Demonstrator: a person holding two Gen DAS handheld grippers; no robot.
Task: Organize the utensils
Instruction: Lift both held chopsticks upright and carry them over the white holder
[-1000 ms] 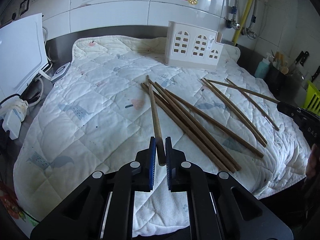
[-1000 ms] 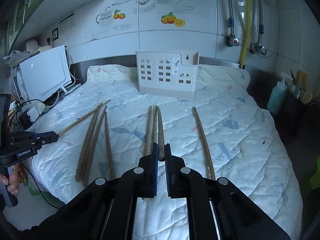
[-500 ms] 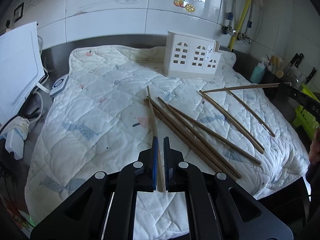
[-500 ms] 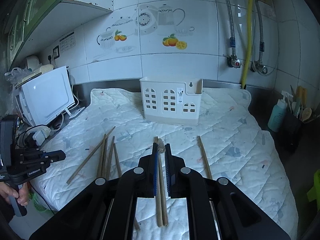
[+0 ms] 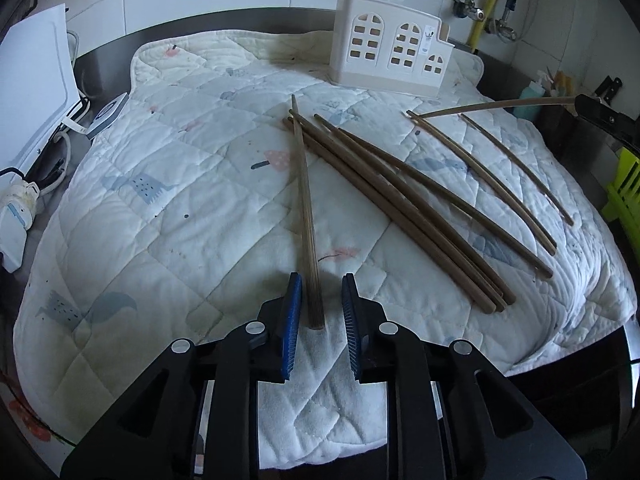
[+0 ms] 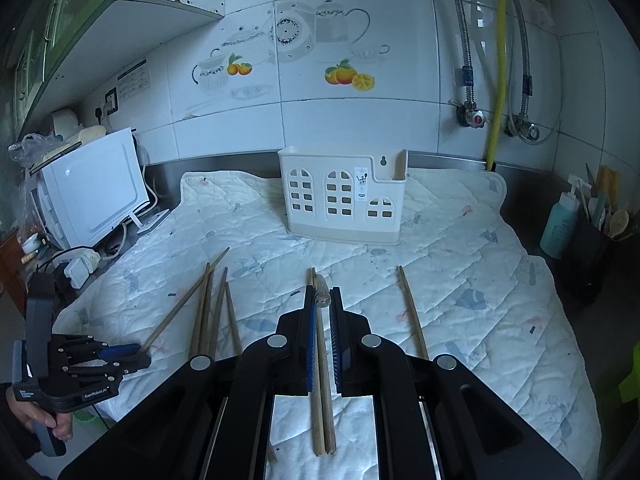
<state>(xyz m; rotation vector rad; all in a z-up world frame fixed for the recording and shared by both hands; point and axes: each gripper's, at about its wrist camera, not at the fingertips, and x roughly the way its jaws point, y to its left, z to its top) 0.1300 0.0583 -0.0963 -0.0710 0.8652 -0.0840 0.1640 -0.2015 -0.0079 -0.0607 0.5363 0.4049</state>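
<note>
Several brown wooden chopsticks lie on a quilted white mat [image 5: 160,208]. My left gripper [image 5: 318,300] is open, low over the mat, its blue pads on either side of the near end of one chopstick [image 5: 306,208] that lies flat. A bundle of chopsticks [image 5: 400,208] lies to its right. My right gripper [image 6: 322,312] is shut on a chopstick [image 6: 321,300], held raised and pointing toward the white utensil holder [image 6: 344,196]; that chopstick also shows in the left wrist view [image 5: 496,105]. The holder [image 5: 390,52] stands at the back of the mat.
A white appliance [image 6: 92,196] and power adapters [image 6: 80,268] sit left of the mat. A teal bottle [image 6: 560,228] and a dark pot of utensils [image 6: 596,252] stand at the right. Two chopsticks [image 6: 324,400] lie under my right gripper, another [image 6: 412,312] to its right.
My left gripper has opened and let its chopstick down flat on the mat. My right gripper has kept rising with its chopstick, tilting up toward the holder.
</note>
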